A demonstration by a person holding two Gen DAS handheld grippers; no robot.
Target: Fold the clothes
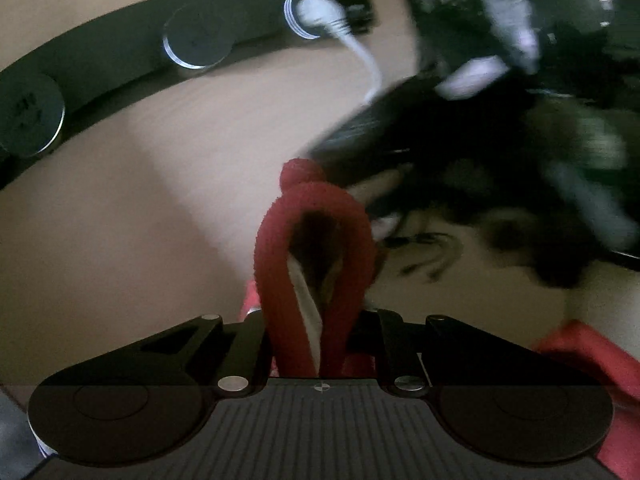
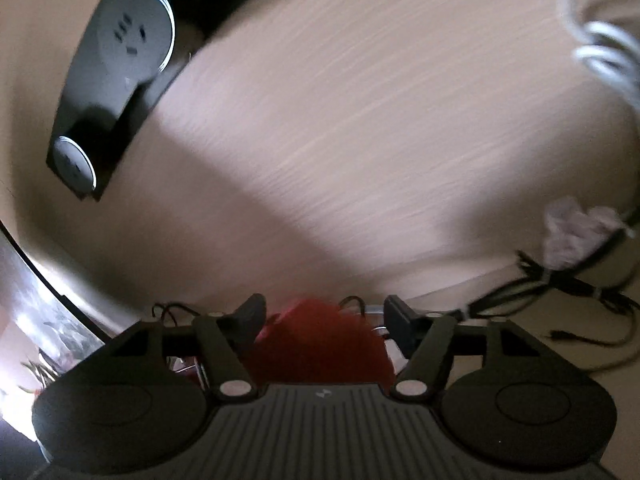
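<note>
Both grippers pinch the red garment (image 1: 312, 248) off the table (image 1: 140, 208) — left gripper (image 1: 312, 320) pressed on a looped fold, right gripper (image 2: 320, 320) clamping a bunch — probably lifting it to spread flat.

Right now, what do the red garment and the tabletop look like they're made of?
Red garment: fuzzy, matte knit or fleece, judging by its nubby edge; exact fabric unclear. Tabletop: pale wood-look surface with faint grain streaks, smooth low sheen; probably laminate, though solid wood can't be ruled out.
</note>
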